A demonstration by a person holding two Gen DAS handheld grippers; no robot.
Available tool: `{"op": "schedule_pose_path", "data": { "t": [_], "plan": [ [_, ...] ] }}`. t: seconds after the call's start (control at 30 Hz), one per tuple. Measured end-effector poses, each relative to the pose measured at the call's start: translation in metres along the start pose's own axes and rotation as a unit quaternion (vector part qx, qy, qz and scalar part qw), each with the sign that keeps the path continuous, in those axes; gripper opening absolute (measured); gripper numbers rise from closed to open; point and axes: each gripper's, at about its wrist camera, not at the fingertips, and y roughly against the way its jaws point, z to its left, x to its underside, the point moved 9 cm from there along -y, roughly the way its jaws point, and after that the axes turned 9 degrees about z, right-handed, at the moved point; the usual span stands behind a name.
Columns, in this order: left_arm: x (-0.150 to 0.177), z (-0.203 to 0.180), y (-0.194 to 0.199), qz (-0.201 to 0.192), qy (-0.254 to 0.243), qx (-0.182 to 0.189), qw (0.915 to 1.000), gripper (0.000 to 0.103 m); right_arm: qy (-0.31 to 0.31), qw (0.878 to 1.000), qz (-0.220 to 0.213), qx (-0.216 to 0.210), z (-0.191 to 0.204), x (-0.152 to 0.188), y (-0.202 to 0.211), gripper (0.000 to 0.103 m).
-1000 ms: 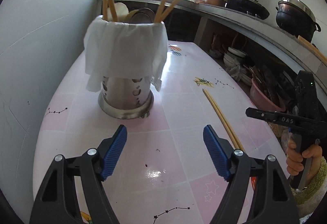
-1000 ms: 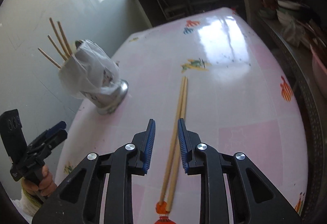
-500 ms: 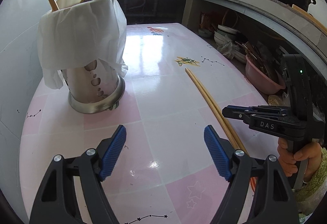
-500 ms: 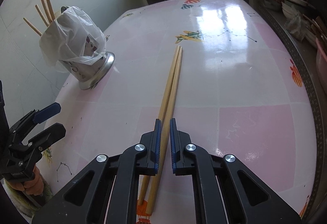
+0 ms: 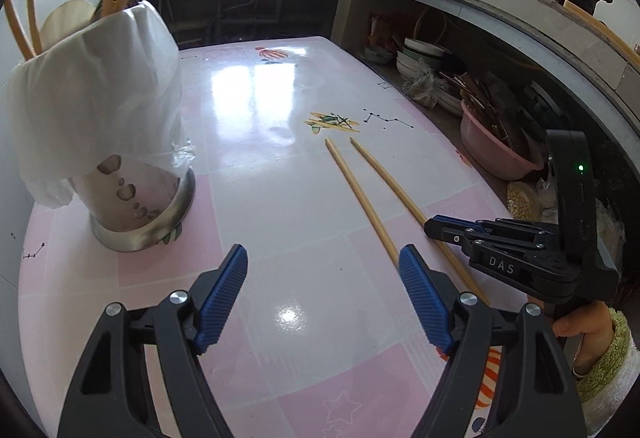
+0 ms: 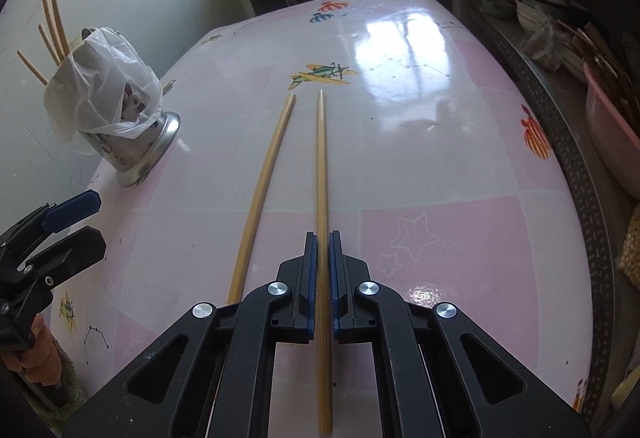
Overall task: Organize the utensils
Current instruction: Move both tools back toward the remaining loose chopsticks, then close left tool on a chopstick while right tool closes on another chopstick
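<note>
Pink tiles with cartoon prints covered the table [image 6: 440,166] where we worked, a dim kitchen shelf of pots and bowls behind it. At 10 o'clock in the right wrist view stood the holder [image 6: 132,142], steel, draped in a white bag [image 6: 100,90] and already carrying several chopsticks.

Our right gripper [image 6: 323,238] had just been closing, and its blue pads were clenched on one chopstick [image 6: 321,158], which ran straight out toward 12 o'clock. Its mate [image 6: 264,182] lay free on the table just beside it, at 11 o'clock, the two apart along their whole visible length. Our left gripper [image 5: 320,278] hung released, jaws wide, nothing between them, over bare tile between holder and chopsticks.

To do this step well, we judged we should lift the stick level, since the grip sat well back from the tip and the long front end might droop or swing. We would then tip it upright over the holder's mouth, clear of the bag's folds, and let go only once the tip was inside.

Whether the held stick had left the table we could not tell. The holder's mouth was hidden by the bag, so free room inside stayed unknown. Both sticks' near ends were covered by gripper arms in the left view.
</note>
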Motion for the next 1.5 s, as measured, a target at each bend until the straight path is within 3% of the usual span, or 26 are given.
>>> {"op": "schedule_pose_path", "data": {
  "t": [0.2, 0.4, 0.57, 0.7, 0.8, 0.93, 1.13, 1.27, 1.5],
  "plan": [
    [-0.011, -0.027, -0.039, 0.041, -0.011, 0.029, 0.9987, 0.057, -0.017, 1.000, -0.003, -0.016, -0.007, 0.003, 0.003, 0.004],
    [-0.017, -0.038, -0.069, 0.055, -0.041, -0.023, 0.9974, 0.040, -0.025, 0.999, -0.002, -0.034, -0.008, 0.001, 0.003, 0.004],
    [-0.021, -0.039, -0.080, 0.053, -0.047, -0.041, 0.9966, 0.030, -0.029, 0.999, -0.002, -0.045, -0.009, 0.001, 0.003, 0.004],
    [-0.022, -0.035, -0.083, 0.062, -0.046, -0.064, 0.9950, 0.009, -0.033, 0.998, -0.002, -0.053, -0.010, 0.002, 0.003, 0.004],
    [-0.021, -0.030, -0.082, 0.060, -0.035, -0.067, 0.9953, 0.001, -0.037, 0.998, 0.000, -0.059, -0.011, 0.002, 0.003, 0.004],
    [-0.018, -0.022, -0.079, 0.067, -0.015, -0.064, 0.9956, 0.000, -0.038, 0.997, 0.002, -0.061, -0.010, 0.003, 0.004, 0.004],
    [-0.023, -0.026, -0.071, 0.065, 0.011, -0.017, 0.9977, 0.002, -0.046, 0.997, 0.004, -0.068, -0.011, 0.004, 0.003, 0.004],
    [-0.028, -0.038, -0.075, 0.064, -0.010, -0.018, 0.9977, 0.020, -0.048, 0.996, 0.005, -0.072, -0.011, 0.004, 0.003, 0.004],
    [-0.034, -0.045, -0.092, 0.066, -0.029, -0.041, 0.9966, 0.021, -0.048, 0.996, 0.005, -0.074, -0.012, 0.004, 0.004, 0.004]
  ]
}}
